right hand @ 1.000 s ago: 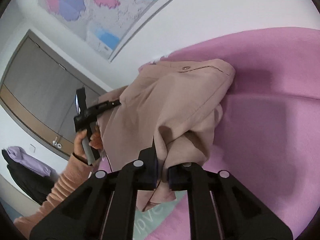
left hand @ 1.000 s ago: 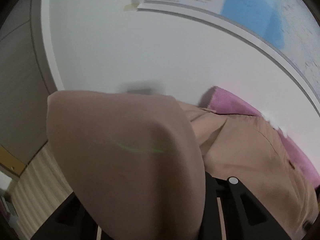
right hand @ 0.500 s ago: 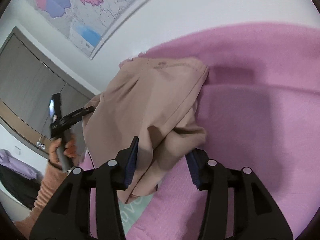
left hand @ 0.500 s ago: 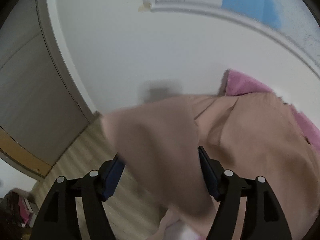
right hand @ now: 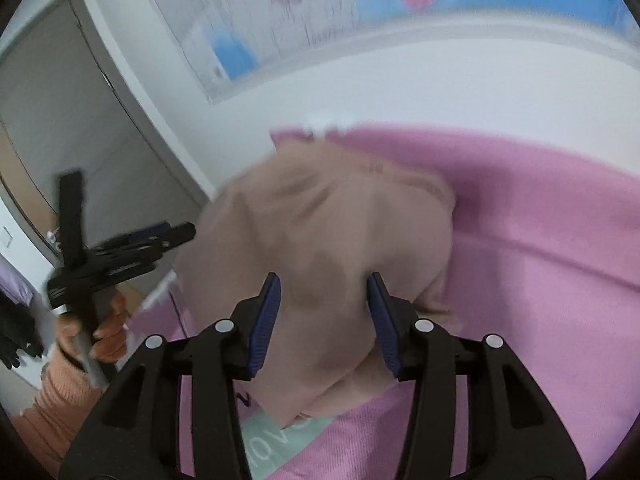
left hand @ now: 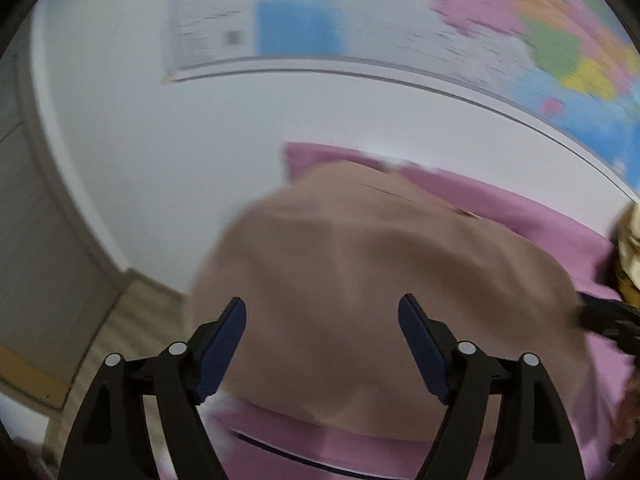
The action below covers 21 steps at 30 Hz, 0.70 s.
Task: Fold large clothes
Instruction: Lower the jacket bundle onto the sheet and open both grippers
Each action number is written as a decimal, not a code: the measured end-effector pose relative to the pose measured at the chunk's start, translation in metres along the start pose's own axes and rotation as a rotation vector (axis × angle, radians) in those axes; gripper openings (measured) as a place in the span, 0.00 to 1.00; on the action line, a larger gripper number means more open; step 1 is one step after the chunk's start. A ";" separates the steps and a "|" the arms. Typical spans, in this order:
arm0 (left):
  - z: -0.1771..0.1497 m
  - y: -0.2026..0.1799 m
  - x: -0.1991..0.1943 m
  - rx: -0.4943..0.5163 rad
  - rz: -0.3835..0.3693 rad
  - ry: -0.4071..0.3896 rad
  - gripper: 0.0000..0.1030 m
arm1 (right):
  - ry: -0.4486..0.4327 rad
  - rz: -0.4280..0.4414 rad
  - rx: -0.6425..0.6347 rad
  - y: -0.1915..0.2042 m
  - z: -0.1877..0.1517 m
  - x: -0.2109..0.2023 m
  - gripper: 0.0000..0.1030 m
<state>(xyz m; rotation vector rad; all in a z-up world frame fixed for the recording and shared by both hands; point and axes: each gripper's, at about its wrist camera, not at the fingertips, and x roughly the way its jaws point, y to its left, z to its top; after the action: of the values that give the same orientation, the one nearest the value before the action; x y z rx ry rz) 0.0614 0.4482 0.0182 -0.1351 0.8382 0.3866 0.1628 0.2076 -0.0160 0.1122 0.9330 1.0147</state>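
Garment (left hand: pixel 360 288) lies bunched on the blanket (left hand: pixel 540 216), up against the wall (left hand: pixel 160 128). Map (left hand: pixel 400 32) hangs on the wall above and behind it. Left gripper (left hand: pixel 322 344) sits over the garment's near edge; jaws opening, nothing between the pads. Right gripper (right hand: pixel 324 316) is over the garment's near right part, jaws apart, cloth below them. From the right wrist: left gripper at far left, off the garment's edge, door (right hand: pixel 52 120) behind it. Blanket extends right of the garment.
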 end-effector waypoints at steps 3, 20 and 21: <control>-0.011 -0.022 0.011 0.036 -0.013 0.027 0.74 | 0.080 -0.015 0.029 -0.008 -0.011 0.024 0.42; -0.040 -0.067 -0.020 0.083 0.017 -0.015 0.74 | 0.026 0.017 -0.125 0.021 -0.041 -0.014 0.47; -0.042 -0.067 -0.017 0.079 0.012 -0.009 0.74 | 0.045 0.007 -0.128 0.021 -0.043 -0.009 0.46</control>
<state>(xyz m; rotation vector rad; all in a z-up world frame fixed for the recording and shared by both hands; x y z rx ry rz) 0.0482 0.3704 0.0008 -0.0549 0.8449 0.3640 0.1164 0.1990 -0.0272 -0.0149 0.9064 1.0845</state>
